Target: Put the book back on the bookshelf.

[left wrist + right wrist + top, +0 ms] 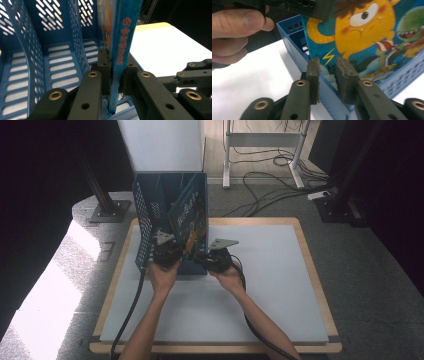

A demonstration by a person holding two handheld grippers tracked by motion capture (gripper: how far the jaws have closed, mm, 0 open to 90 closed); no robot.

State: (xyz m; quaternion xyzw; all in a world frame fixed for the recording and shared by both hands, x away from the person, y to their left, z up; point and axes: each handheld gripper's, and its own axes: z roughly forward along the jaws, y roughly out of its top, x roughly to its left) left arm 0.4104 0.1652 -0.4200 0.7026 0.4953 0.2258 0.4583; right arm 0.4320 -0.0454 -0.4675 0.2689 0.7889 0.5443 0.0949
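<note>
Landmark: the blue rack (150, 215), a slotted plastic file holder standing upright on the white table (280, 285), toward its far left part, open side facing the person.

Rack inside: in the left gripper view its perforated dividers (75, 37) split it into upright compartments; the ones left of the book hold nothing visible.

Left hand (161, 276): at the rack's near edge, just left of the book, forearm coming in from the bottom.

Left gripper (117, 75): clamped on the book's lower spine, one pad on each cover, at the rack's front opening; its grey plate sits just in front of the rack in the high view.

Book (189, 222): a picture book standing upright in the rack's rightmost compartment, leaning slightly; its blue spine (125, 37) carries red characters and faces the person.

Cover (367, 30): a one-eyed yellow monster on teal, with a green creature beside it, seen above the rack's low blue wall.

Right gripper (327, 72): just off the rack's right near corner, jaws parted, with the rack's corner wall in the gap; the pads press on nothing.

Right hand (227, 275): to the right of the rack, beside the left hand.

Cables (132, 305): black, trailing from each gripper back from the rack toward the table's near edge.
</note>
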